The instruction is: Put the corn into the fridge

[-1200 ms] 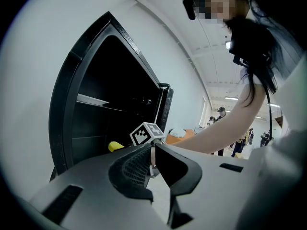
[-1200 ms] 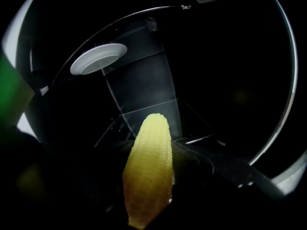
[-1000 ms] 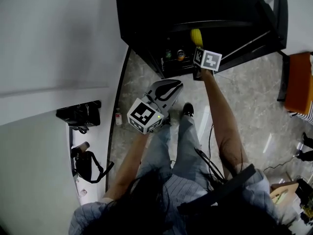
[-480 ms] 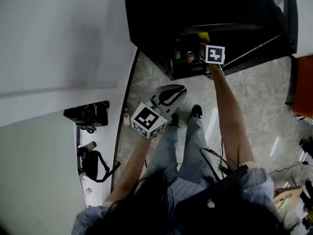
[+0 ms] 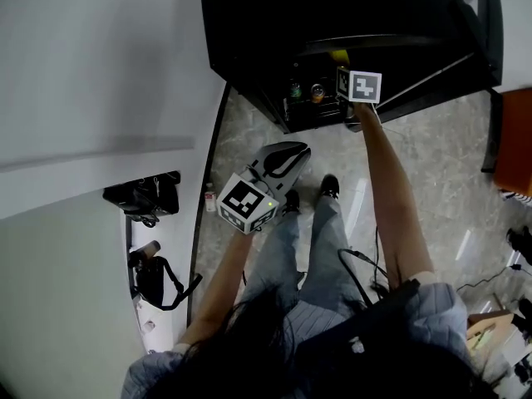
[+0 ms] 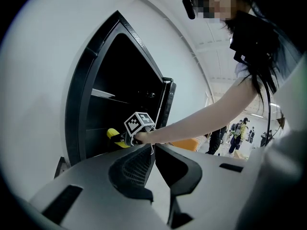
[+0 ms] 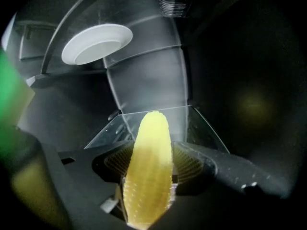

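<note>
A yellow corn cob (image 7: 149, 166) sticks out forward between the jaws of my right gripper (image 7: 151, 153), which is shut on it. Its tip reaches over the front edge of a glass shelf (image 7: 192, 121) inside the dark fridge (image 5: 332, 7). In the head view the right gripper (image 5: 347, 71) is at the fridge opening and only a bit of the corn (image 5: 339, 56) shows. The left gripper view also shows the corn (image 6: 112, 134) entering the fridge (image 6: 120, 80). My left gripper (image 5: 283, 160) hangs lower, in front of the fridge, shut on nothing.
A white plate (image 7: 96, 43) lies on a higher shelf. Small bottles (image 5: 303, 91) stand in the fridge's lower front. The fridge door (image 5: 486, 23) is swung open at the right. Black bags (image 5: 137, 196) lie at the left, and an orange seat (image 5: 517, 140) is at the right.
My right gripper has pushed the corn deeper into the fridge, so less of the cob shows in the head view. The left gripper has barely moved.
</note>
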Motion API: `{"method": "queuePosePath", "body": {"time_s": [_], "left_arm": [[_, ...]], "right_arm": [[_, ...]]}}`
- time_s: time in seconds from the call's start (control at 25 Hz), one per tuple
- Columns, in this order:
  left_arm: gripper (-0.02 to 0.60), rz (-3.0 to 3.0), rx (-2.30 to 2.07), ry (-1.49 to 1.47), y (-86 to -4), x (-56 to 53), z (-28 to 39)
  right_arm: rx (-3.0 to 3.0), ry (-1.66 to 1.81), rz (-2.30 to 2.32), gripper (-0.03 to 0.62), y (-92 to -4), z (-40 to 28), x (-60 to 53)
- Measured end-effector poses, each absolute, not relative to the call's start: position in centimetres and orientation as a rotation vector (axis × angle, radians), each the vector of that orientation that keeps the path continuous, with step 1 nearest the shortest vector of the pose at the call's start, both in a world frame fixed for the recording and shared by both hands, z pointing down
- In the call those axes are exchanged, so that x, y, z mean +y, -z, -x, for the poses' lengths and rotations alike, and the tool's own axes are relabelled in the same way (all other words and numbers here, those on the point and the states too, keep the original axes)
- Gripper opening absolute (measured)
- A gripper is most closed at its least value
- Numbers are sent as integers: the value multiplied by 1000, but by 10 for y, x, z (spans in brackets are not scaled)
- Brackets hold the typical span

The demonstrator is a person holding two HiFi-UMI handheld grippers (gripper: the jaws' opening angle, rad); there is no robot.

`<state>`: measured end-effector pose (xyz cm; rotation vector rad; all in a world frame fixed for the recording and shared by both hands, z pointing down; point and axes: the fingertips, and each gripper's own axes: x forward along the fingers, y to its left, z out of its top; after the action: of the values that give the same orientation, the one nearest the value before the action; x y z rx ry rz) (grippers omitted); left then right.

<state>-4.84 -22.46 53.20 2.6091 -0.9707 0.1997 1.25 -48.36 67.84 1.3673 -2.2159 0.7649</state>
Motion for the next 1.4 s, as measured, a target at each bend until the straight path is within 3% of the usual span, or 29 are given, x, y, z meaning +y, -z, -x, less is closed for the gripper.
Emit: {"method": "queuePosePath", "body": {"time_s": [0.84,1.04,1.4], "left_arm": [[18,-2597,-941,-173,-534,-237,39],[18,-2597,-932,-176,-535,-239,36],[18,-2578,-942,-180,-541,-238,37]], "right_arm": [[-2393,-538,-1429,248,-639,-43,-404],[-2324,-568,-1503,92,-654,-52,-392],[-2285,-650,-1504,60,-672,-48,-396]]}}
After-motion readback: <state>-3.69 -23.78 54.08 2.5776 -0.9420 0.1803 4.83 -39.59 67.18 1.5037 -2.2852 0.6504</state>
